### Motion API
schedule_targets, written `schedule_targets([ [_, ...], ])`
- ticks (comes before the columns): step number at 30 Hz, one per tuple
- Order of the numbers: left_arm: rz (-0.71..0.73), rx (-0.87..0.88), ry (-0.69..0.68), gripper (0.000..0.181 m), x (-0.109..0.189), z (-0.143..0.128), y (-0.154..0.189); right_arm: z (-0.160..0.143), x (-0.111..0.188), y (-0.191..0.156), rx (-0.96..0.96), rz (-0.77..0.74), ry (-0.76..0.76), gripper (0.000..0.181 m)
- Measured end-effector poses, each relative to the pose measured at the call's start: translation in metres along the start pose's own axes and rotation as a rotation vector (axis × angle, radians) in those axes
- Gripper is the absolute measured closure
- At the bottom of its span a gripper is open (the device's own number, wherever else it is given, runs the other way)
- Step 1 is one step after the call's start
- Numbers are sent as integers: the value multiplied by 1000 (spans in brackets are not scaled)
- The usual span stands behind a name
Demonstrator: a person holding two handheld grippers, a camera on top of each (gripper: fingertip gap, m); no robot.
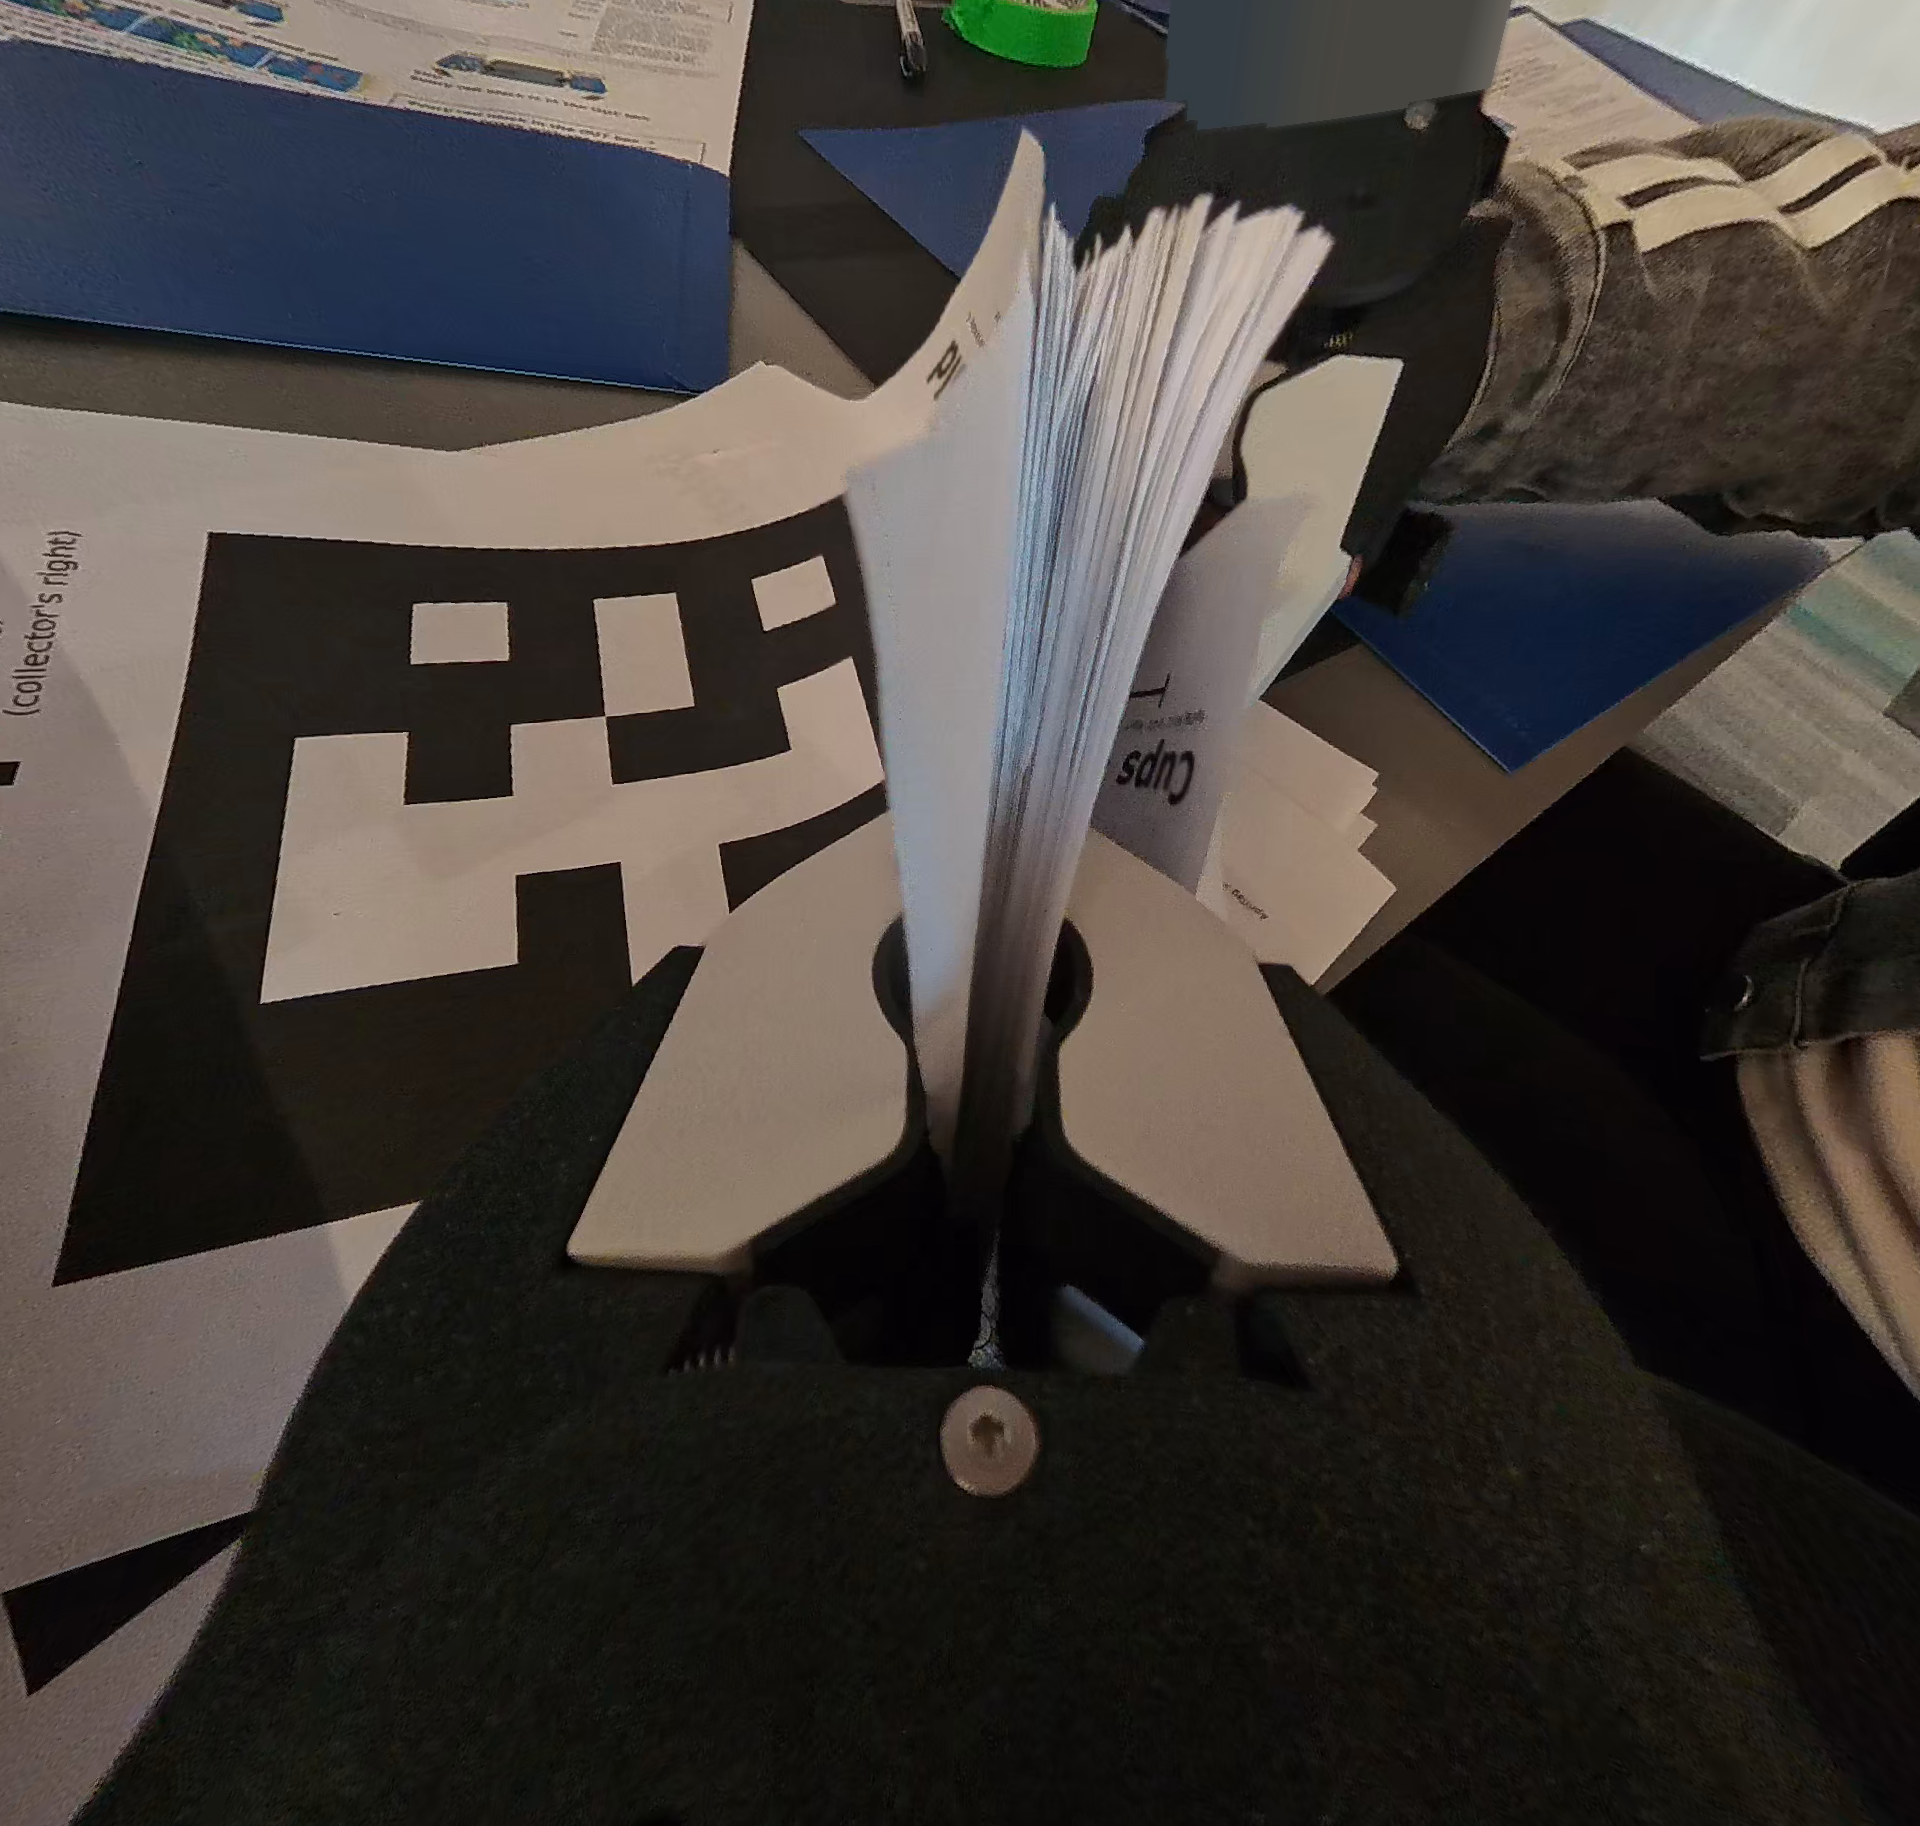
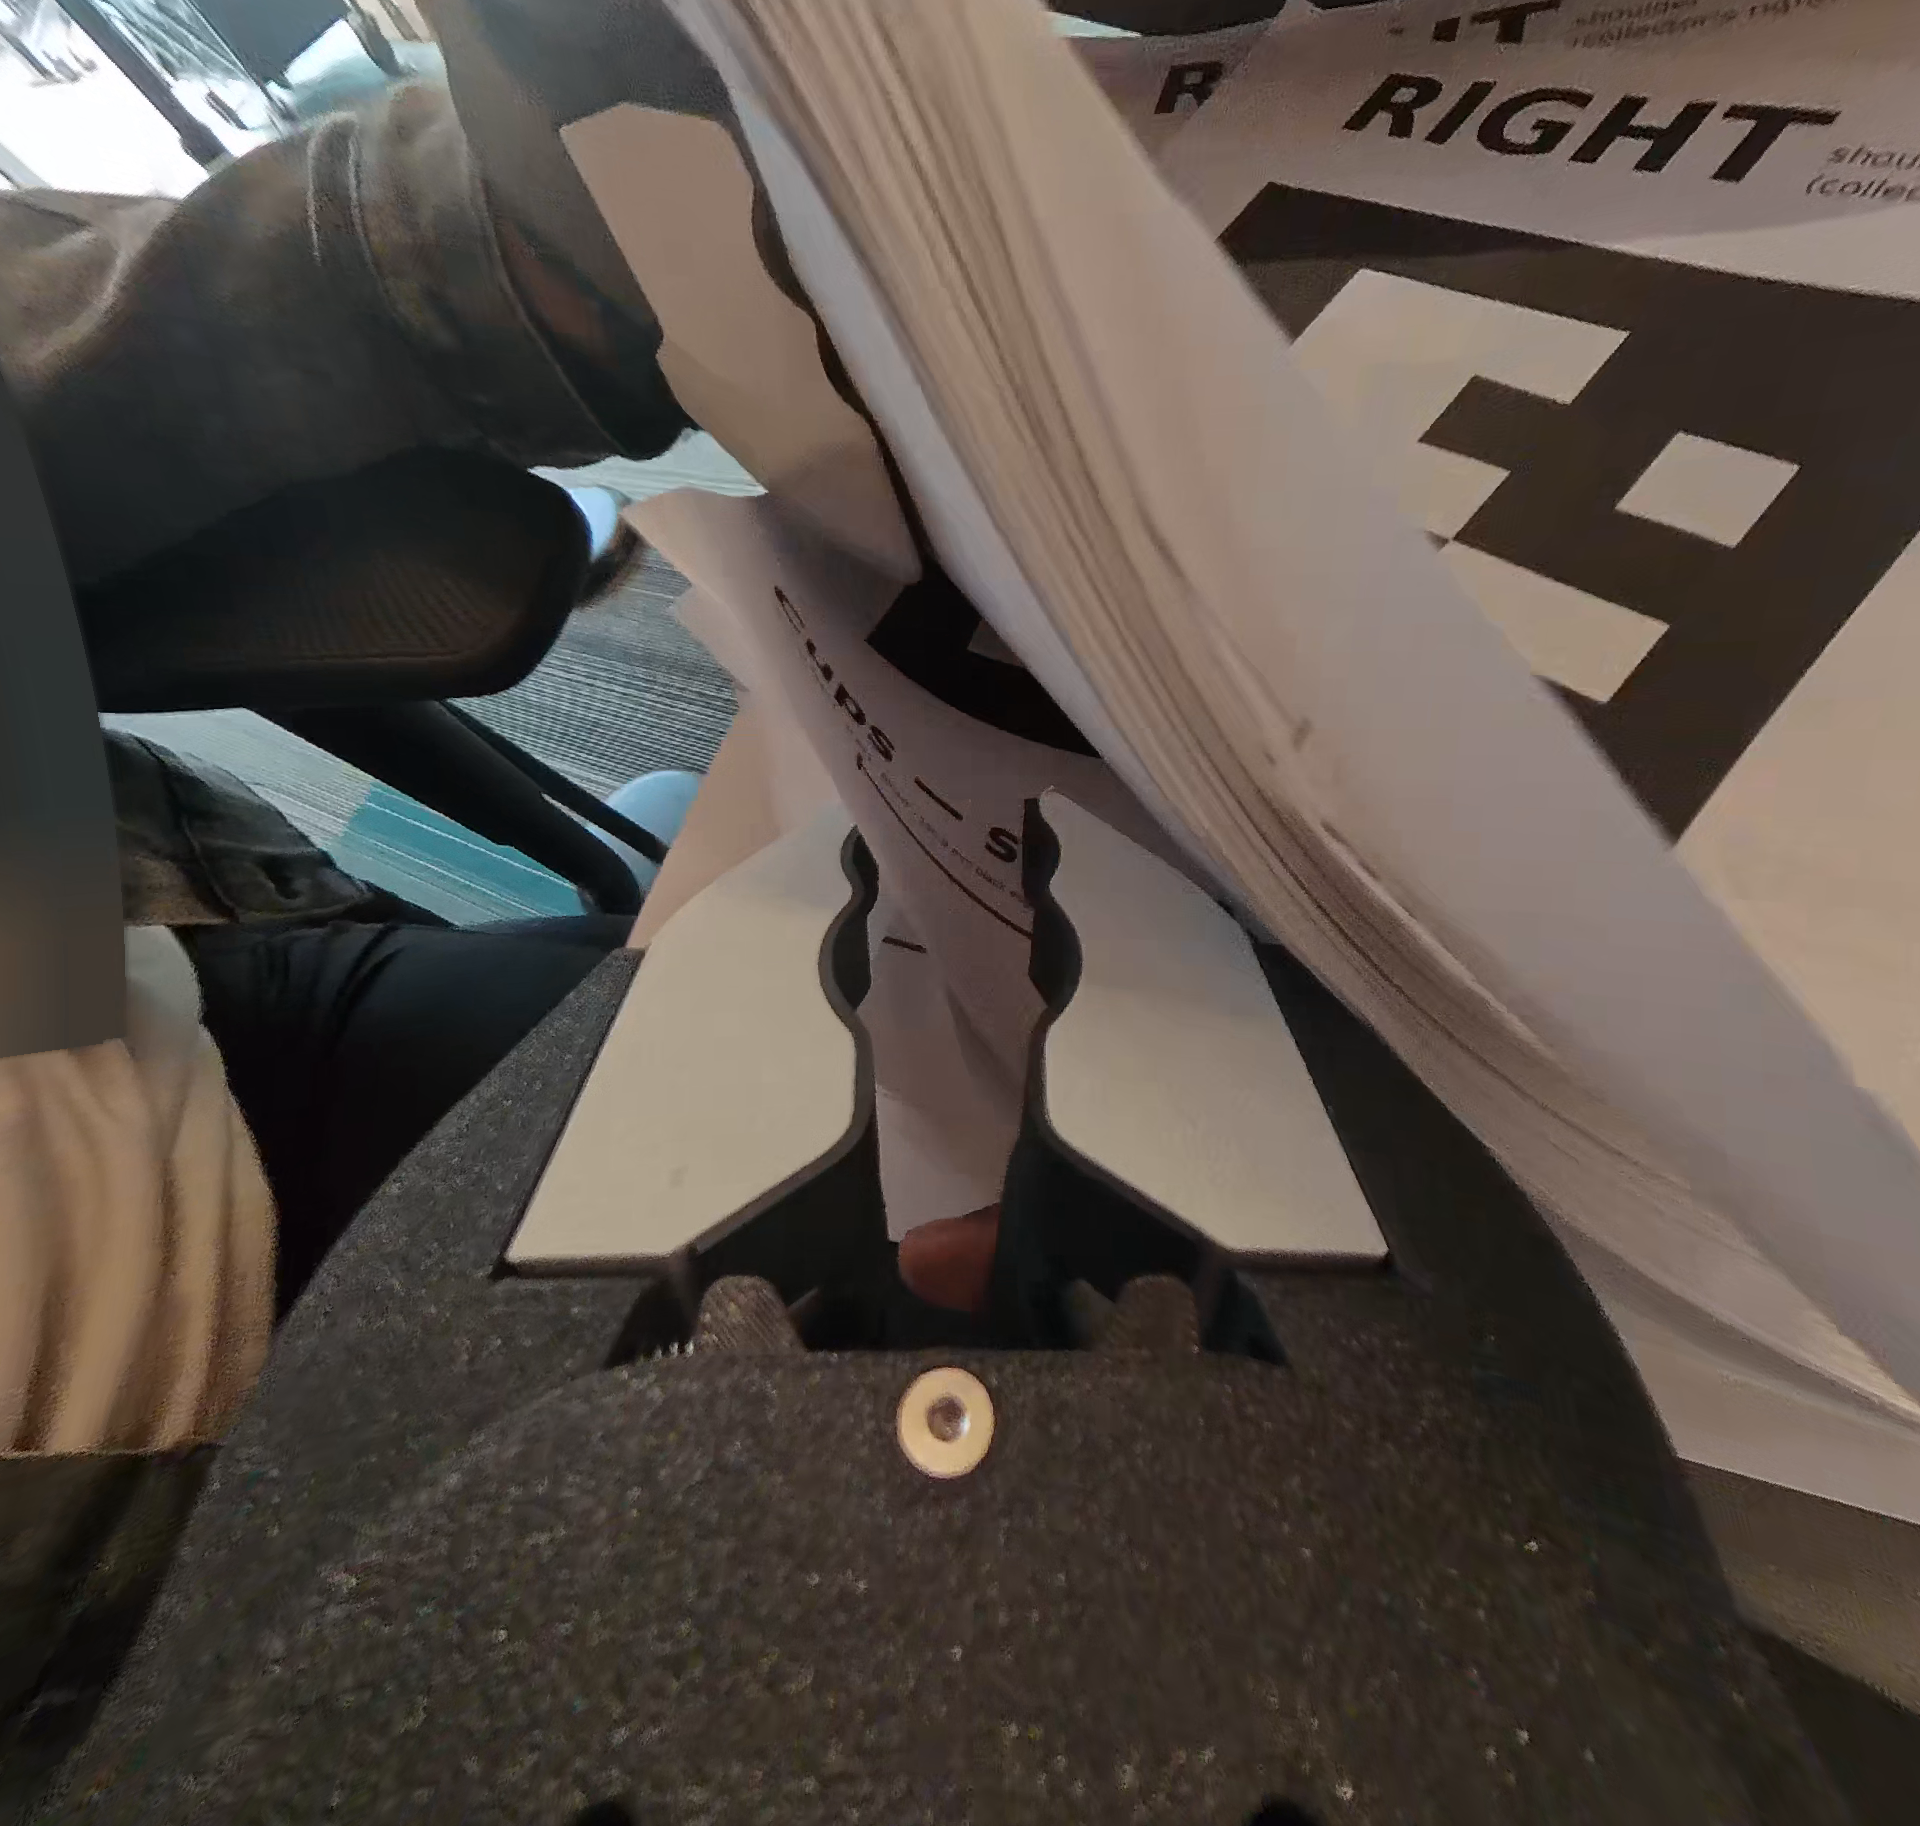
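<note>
My left gripper [image 1: 982,945] is shut on a thick stack of white paper sheets [image 1: 1101,529]. The stack stands on edge and fans out at the top. In the right wrist view it [image 2: 1143,581] slants across the upper right, with a white finger of the left gripper [image 2: 707,249] beside it. My right gripper [image 2: 948,841] is shut on a printed sheet [image 2: 935,1049] that fills the narrow gap between its jaws. In the left wrist view the right gripper [image 1: 1309,467] sits just behind the stack, with that printed sheet [image 1: 1174,758] upright next to it.
A large sheet with a black-and-white square pattern [image 1: 468,789] lies on the table under the stack. Blue folders lie at far left [image 1: 364,218] and right [image 1: 1558,623]. A green tape roll [image 1: 1023,15] and black marker [image 1: 911,36] lie beyond. A person's grey sleeve [image 1: 1683,322] reaches in from the right. About 5 cm separates my left fingertips from my right.
</note>
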State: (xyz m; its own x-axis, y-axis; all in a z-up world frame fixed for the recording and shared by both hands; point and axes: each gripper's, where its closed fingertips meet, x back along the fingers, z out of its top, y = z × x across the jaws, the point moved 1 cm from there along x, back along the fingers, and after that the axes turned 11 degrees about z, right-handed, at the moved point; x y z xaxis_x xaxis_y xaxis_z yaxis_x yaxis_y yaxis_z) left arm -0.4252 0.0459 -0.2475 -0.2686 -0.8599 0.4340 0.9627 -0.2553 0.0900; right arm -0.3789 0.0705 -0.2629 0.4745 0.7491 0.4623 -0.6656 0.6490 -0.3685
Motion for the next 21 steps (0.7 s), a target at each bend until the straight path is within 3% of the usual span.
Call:
schedule_targets([
  [6, -49, -22, -10, 158, 0, -4, 4, 1, 2, -3, -76, 75, 46, 161],
  [13, -146, 68, -30, 160, 1, -4, 2, 0, 2, -2, -95, 100, 46, 161],
  [21, -432, 319, 13, 153, 11, 6, -1, 0, 1, 1, -141, 141, 47, 161],
])
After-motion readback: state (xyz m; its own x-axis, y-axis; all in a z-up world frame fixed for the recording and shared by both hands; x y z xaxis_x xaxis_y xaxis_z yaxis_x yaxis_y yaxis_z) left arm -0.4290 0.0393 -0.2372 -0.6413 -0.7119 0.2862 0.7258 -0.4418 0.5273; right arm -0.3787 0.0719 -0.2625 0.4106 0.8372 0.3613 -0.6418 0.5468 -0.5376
